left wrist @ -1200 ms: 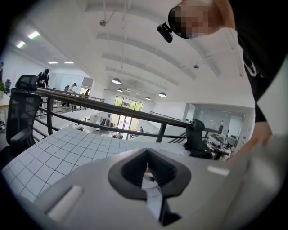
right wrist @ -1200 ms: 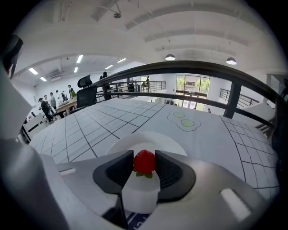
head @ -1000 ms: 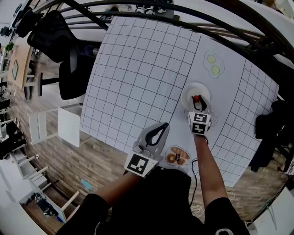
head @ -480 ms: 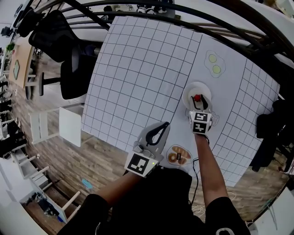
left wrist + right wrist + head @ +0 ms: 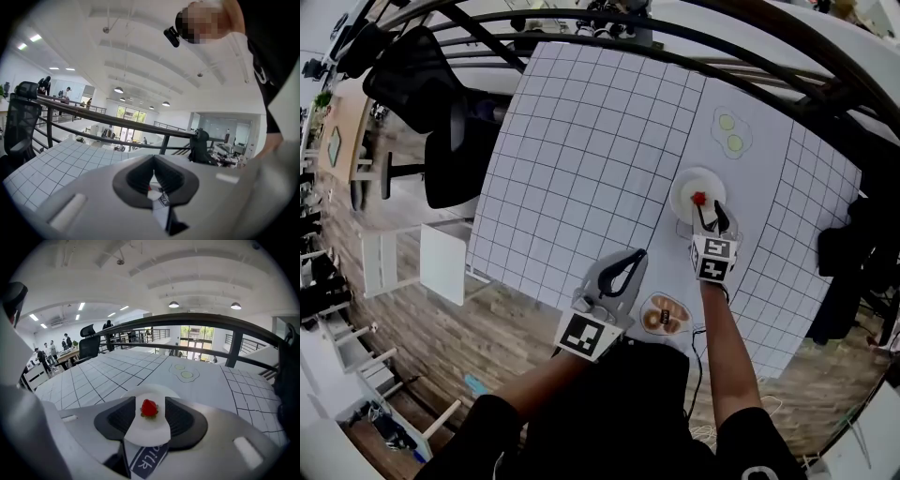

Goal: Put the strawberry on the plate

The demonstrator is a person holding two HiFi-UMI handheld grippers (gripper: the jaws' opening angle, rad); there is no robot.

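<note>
A small red strawberry (image 5: 698, 199) lies on the round white plate (image 5: 685, 190) on the gridded table. My right gripper (image 5: 713, 214) hangs just on the near side of it, open. Its jaws have just been opening and nothing is pressed between them. In the right gripper view the strawberry (image 5: 149, 408) rests free on the plate (image 5: 146, 430), seen through the gap of the gripper (image 5: 150, 401). My left gripper (image 5: 636, 256) hovers at the table's near edge, shut and empty. In the left gripper view its tips (image 5: 153, 158) meet.
A flat fried-egg picture (image 5: 731, 133) lies beyond the plate. A round dish with brown pastry (image 5: 664, 317) sits near the table's front edge. A label with print (image 5: 146, 456) shows under the right gripper. Black chairs (image 5: 422, 89) stand at the left, and a dark railing (image 5: 741, 47) runs behind.
The right gripper has let go of the strawberry, opened and drawn back toward me and upward. The strawberry stays on the plate. The left gripper has hardly shifted.
</note>
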